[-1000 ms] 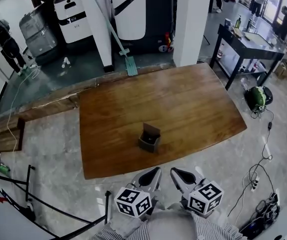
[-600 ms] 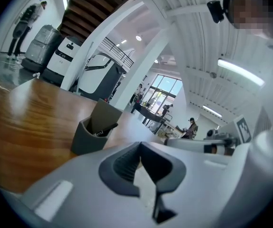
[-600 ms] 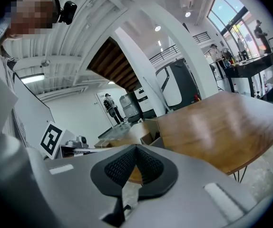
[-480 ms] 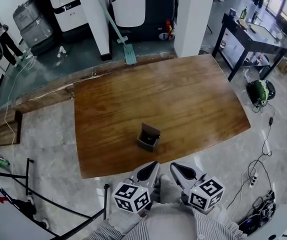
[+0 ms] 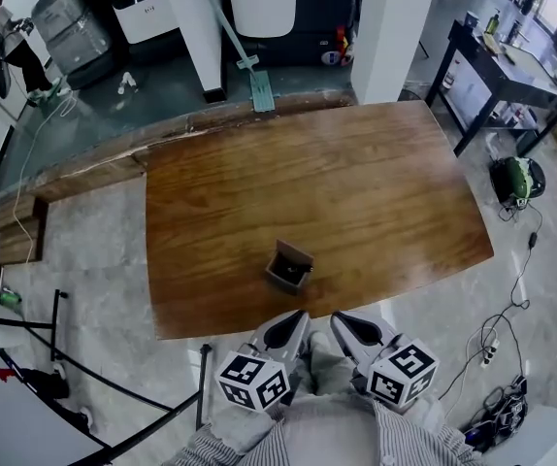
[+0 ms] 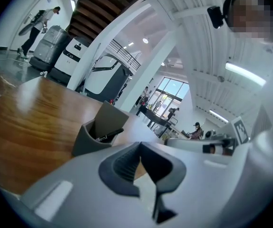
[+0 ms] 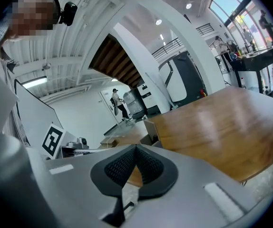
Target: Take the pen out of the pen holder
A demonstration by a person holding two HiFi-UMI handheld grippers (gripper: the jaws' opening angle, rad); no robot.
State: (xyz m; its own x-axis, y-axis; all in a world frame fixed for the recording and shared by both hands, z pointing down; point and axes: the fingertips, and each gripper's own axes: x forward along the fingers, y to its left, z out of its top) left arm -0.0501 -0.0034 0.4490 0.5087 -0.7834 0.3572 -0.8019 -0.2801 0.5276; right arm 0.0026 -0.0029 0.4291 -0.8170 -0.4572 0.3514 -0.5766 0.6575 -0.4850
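A small grey pen holder (image 5: 289,265) stands near the front edge of the wooden table (image 5: 356,192). A dark pen (image 6: 109,135) leans inside the pen holder (image 6: 94,134) in the left gripper view. My left gripper (image 5: 289,323) hangs just short of the table's front edge, shut and empty, below and in front of the holder. My right gripper (image 5: 344,325) is beside it, also shut and empty. In the right gripper view the holder (image 7: 151,131) shows partly, just past the closed jaws.
A mop (image 5: 249,71) leans by a white pillar behind the table. A black workbench (image 5: 497,61) stands at the right, a green bag (image 5: 517,180) and cables on the floor near it. A black barrier rail (image 5: 55,357) is at the left. A person (image 5: 12,51) stands far left.
The head view has shifted, so the table and holder sit slightly higher and nearer. Both grippers have edged forward toward the table edge, still shut.
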